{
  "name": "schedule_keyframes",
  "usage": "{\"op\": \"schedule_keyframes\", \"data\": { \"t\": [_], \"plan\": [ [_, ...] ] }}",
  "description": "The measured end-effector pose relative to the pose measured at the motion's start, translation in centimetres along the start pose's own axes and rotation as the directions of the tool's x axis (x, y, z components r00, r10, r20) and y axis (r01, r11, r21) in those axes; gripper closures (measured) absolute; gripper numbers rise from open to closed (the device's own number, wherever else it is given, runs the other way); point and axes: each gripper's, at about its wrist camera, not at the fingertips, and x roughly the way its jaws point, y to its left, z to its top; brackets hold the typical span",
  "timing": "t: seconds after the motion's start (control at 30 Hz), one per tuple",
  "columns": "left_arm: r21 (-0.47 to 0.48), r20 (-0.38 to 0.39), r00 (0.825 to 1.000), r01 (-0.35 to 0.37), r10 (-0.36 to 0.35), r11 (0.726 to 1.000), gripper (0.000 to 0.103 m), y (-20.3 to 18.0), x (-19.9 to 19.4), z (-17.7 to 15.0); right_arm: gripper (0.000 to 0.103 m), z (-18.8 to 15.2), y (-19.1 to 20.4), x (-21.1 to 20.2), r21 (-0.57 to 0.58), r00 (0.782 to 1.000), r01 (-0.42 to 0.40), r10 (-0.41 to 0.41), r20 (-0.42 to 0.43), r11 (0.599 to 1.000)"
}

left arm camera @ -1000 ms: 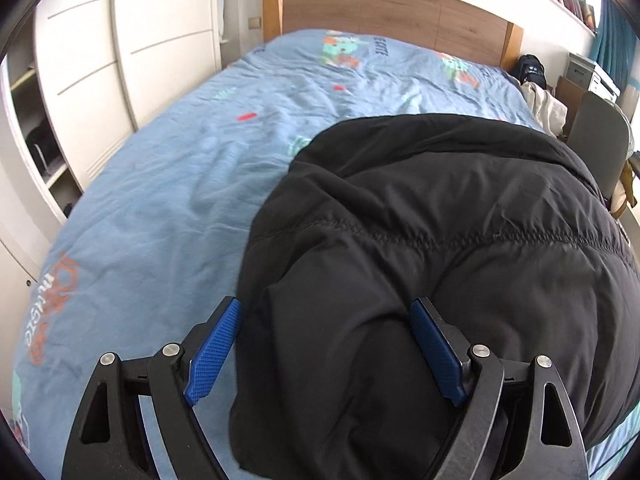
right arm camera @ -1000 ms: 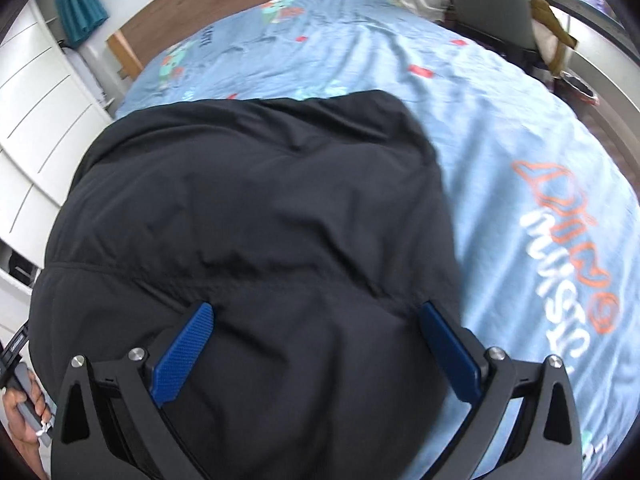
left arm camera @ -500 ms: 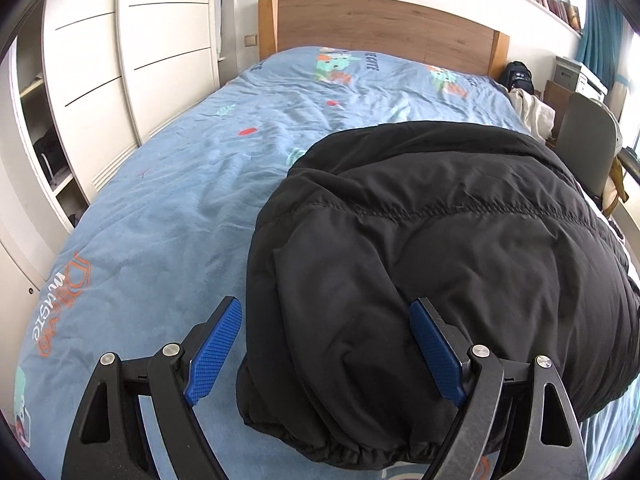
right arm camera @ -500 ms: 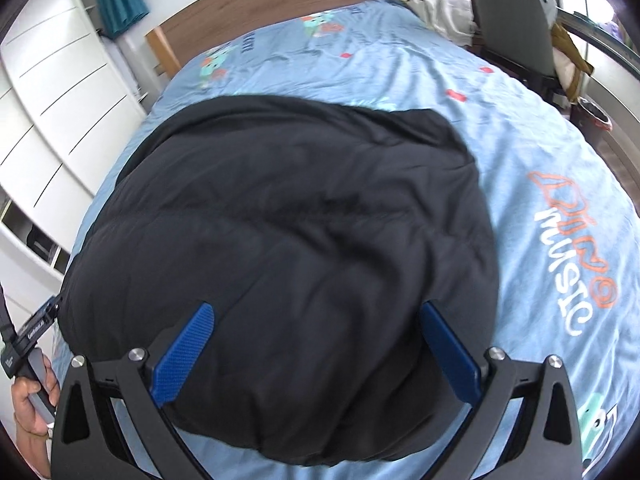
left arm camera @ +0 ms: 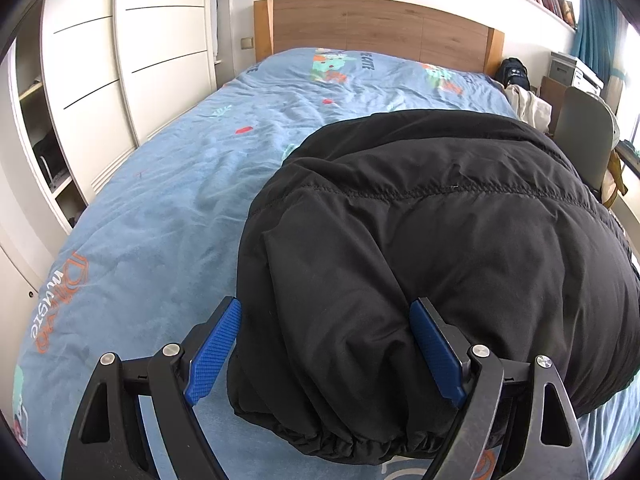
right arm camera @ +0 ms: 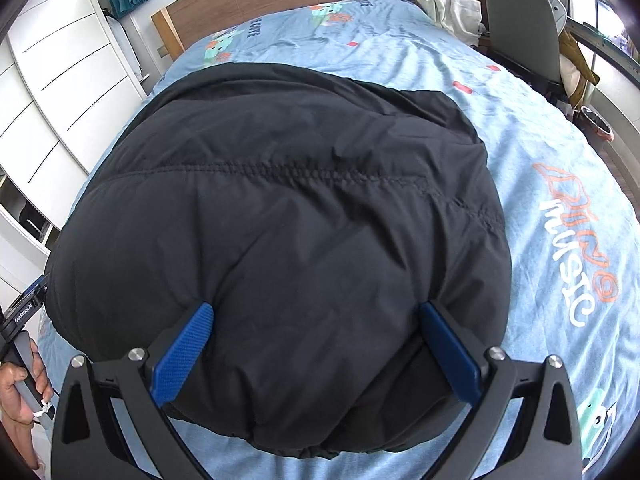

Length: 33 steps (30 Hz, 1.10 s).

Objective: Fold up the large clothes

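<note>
A black padded jacket [left arm camera: 440, 220] lies folded into a thick bundle on the blue printed bed cover [left arm camera: 160, 220], its gathered hem towards me. My left gripper [left arm camera: 326, 344] stands open over the bundle's near left corner, blue pads wide apart, the left pad just off the jacket's edge. In the right wrist view the same jacket [right arm camera: 280, 200] fills the middle. My right gripper [right arm camera: 316, 348] is open too, its pads spread over the near part of the bundle without squeezing it. A hand [right arm camera: 20, 384] holding the other gripper's handle shows at the lower left.
White wardrobe doors [left arm camera: 120, 80] run along the bed's left side, and a wooden headboard [left arm camera: 380, 28] closes the far end. A grey chair [right arm camera: 520, 20] with clothes heaped beside it stands at the bed's right. Bare blue cover [right arm camera: 560, 160] lies right of the jacket.
Both grippers have drawn back towards the foot of the bed, so the jacket's near hem has come into view. The jacket lies where it was and the jaws stay equally wide.
</note>
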Motion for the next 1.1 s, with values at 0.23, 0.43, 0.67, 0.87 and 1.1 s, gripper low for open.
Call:
{"op": "schedule_keyframes", "data": {
  "t": [0.23, 0.43, 0.67, 0.87, 1.1],
  "plan": [
    [0.018, 0.006, 1.000, -0.015, 0.014, 1.000, 0.018, -0.3, 0.0, -0.3, 0.000, -0.5, -0.9, -0.4, 0.010, 1.000, -0.013, 0.013, 0.008, 1.000],
    [0.020, 0.002, 1.000, -0.020, 0.020, 1.000, 0.018, -0.2, -0.2, -0.5, 0.000, -1.2, -1.4, -0.8, -0.001, 1.000, -0.008, 0.008, 0.007, 1.000],
    [0.024, -0.016, 1.000, -0.018, 0.019, 1.000, 0.018, -0.2, -1.3, -0.7, 0.000, -1.9, -2.4, -1.9, 0.019, 1.000, -0.012, 0.012, 0.008, 1.000],
    [0.035, -0.021, 1.000, -0.018, 0.019, 0.999, 0.018, -0.2, -2.9, -1.0, 0.000, -2.8, -4.4, -3.8, 0.074, 1.000, 0.000, 0.000, 0.005, 0.997],
    [-0.038, -0.012, 0.995, 0.101, -0.101, 0.994, 0.018, 1.4, -6.4, -1.3, 0.000, -3.8, -6.9, -7.8, 0.150, 0.999, -0.022, 0.015, 0.050, 0.988]
  ]
}}
